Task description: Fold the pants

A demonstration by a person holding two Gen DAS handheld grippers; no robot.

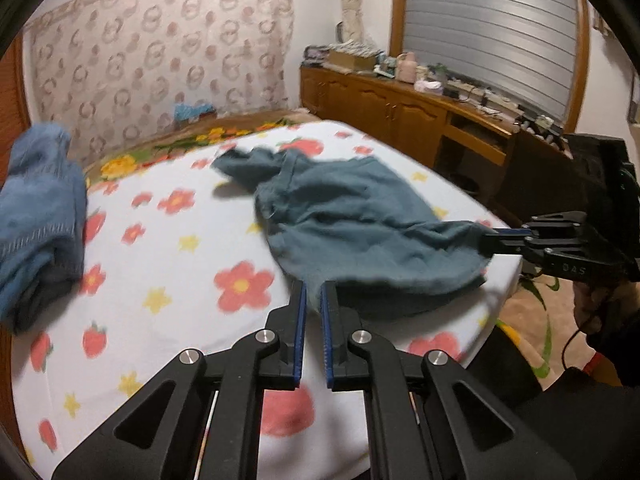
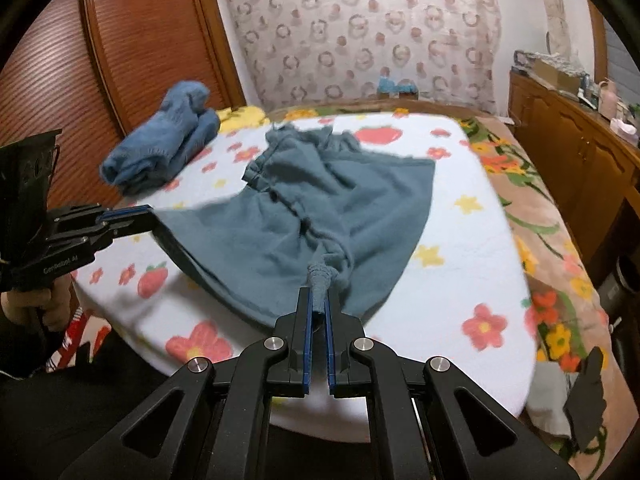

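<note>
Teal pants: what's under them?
The teal pants lie on the flower-print sheet, both grippers pinching their near edge. Whatever sits beneath the cloth's middle is covered.

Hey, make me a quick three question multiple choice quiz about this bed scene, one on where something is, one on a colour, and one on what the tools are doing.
1. Where does the blue bundle lie?
A. on the wooden cabinet
B. on the bed, toward the left tool's side of the pants
C. on the floor

2. What colour are the pants?
A. red
B. white
C. grey-blue teal

3. What is the right tool doing?
A. pinching a bunched end of the pants
B. hanging open, far from any cloth
C. holding the blue bundle

Answers:
1. B: the right wrist view shows it on the flowered sheet, beyond the left tool.
2. C: both views show teal cloth spread on the sheet.
3. A: a gathered end of cloth sits between its closed fingers; the left tool grips another edge.
</note>
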